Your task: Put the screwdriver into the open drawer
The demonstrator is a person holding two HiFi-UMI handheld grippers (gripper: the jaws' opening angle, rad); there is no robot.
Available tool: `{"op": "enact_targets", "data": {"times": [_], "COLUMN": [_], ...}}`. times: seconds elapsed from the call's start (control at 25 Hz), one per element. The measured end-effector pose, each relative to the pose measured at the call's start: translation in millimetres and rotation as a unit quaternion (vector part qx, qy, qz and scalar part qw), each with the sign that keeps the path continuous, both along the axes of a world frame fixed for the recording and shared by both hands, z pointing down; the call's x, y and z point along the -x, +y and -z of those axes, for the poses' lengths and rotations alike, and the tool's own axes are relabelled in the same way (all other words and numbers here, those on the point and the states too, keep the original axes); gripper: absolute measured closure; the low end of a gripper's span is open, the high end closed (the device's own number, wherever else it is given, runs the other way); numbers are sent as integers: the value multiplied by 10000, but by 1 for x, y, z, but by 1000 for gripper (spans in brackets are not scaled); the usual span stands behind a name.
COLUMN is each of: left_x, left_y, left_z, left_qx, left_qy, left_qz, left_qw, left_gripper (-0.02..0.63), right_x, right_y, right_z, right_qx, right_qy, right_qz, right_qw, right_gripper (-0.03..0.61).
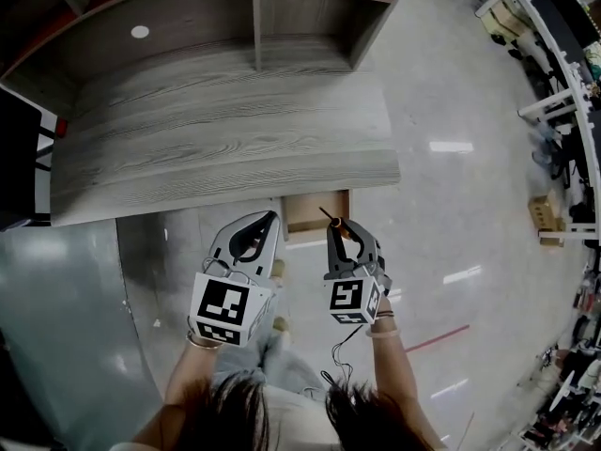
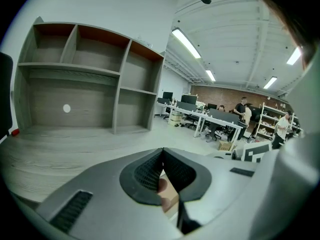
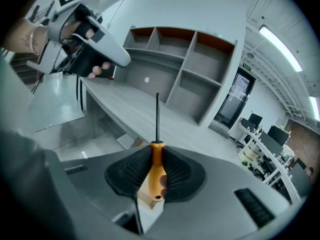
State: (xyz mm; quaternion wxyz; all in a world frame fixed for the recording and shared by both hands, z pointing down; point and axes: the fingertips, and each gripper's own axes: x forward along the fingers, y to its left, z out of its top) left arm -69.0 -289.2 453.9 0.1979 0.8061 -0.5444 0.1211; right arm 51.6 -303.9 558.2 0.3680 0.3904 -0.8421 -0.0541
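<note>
We held the screwdriver (image 3: 156, 176) clamped by its orange handle in our right gripper (image 3: 156, 153), shaft pointing forward, above the open drawer (image 1: 315, 212) under the worktop's (image 1: 225, 148) front edge, near its right corner. Our left gripper (image 2: 162, 166) had its jaws pressed together on nothing. The pickup looked done; lowering and releasing remained.

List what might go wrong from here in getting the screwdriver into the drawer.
1. The screwdriver sticks its bare shaft well ahead of the right gripper, so the tip may hit the desk edge above the drawer.
2. Only a narrow part of the drawer shows past that edge, so releasing too soon might drop the screwdriver on the floor.
</note>
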Motion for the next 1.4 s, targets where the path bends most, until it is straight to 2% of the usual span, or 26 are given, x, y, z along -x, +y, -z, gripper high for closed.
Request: {"op": "enact_targets", "data": {"times": [0.48,0.92,1.4], "left_x": [6,15,17], "left_y": [-1,-5,-3], "left_z": [-45,-74,-96], "left_qx": [297,463,623], "left_qy": [253,306,287], "left_qz": [109,95,59], "left_qw": [9992,9984,9976], "left_gripper": [598,598,598], "right_x": [13,28,23], "right_y": [-6,-9,-12], "right_z": [-64,-117,-163], "right_qx": [393,712,968], "right_qy": [453,774,1167], "right_qz": [355,591,713], "right_qw": [9976,9927,9859], "right_gripper": [494,494,494]}}
